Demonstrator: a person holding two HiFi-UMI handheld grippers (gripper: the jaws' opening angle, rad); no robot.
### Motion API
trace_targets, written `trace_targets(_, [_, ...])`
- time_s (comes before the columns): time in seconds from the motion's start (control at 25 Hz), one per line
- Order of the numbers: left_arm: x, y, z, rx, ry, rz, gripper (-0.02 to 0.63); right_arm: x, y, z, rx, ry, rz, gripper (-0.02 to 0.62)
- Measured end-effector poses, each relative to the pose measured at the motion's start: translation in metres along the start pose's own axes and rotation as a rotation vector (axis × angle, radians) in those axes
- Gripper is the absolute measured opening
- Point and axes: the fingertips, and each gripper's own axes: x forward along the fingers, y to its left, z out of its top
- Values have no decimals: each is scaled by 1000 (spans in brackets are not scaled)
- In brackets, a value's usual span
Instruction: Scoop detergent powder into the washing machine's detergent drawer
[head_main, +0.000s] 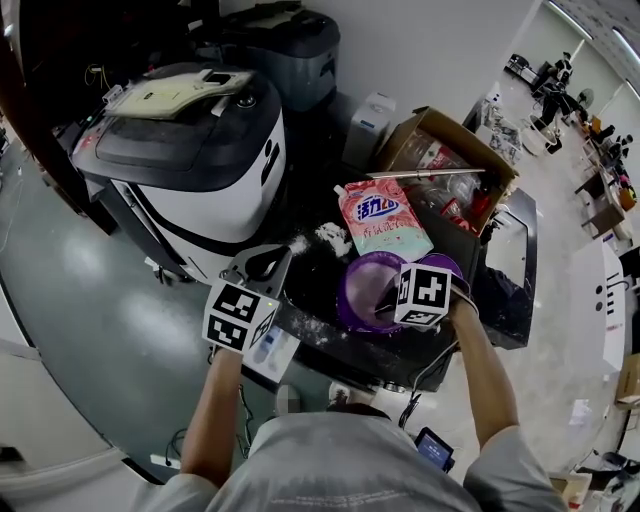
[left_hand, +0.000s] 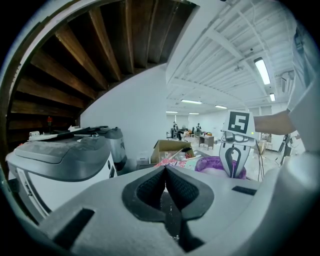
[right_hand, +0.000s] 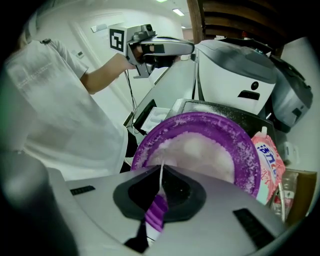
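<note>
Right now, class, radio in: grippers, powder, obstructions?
Left gripper shut, empty. Right gripper shut on scoop, over purple bowl of powder. Detergent bag beside bowl.

A crowded dark worktop (head_main: 318, 285). A purple bowl (head_main: 362, 283) took its near edge, with a detergent pouch (head_main: 385, 218) lying just behind and an open cardboard box (head_main: 452, 158) blocking the far right. The right gripper (right_hand: 161, 172), clamped on a purple scoop (right_hand: 157, 214), covered the bowl's near rim. A washing machine (head_main: 190, 165) walled the left. Between machine and bowl ran a bare, powder-dusted strip, where the left gripper (left_hand: 165, 172) hung with jaws together.
</note>
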Motion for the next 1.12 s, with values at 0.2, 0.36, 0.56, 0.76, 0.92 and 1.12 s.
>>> trace_targets(0.2, [-1, -4, 5, -8, -13, -25, 9, -12, -1, 0, 81, -115, -11, 12])
trace_targets(0.36, [-1, -10, 7, 3, -16, -47, 9, -26, -6, -1, 166, -210, -48, 12])
trace_targets(0.56, [-3, -20, 9, 18, -18, -82, 9, -44, -13, -5, 303, -359, -141, 12])
trace_targets(0.76, [-6, -30, 11, 25, -26, -122, 9, -62, -17, -7, 516, -621, -246, 12])
trace_targets(0.92, [-10, -37, 11, 26, -30, -148, 9, -69, -15, -20, 659, -760, -317, 12])
trace_targets(1.12, [-15, -45, 12, 28, -40, -174, 9, -86, -5, -31, 787, -953, -406, 12])
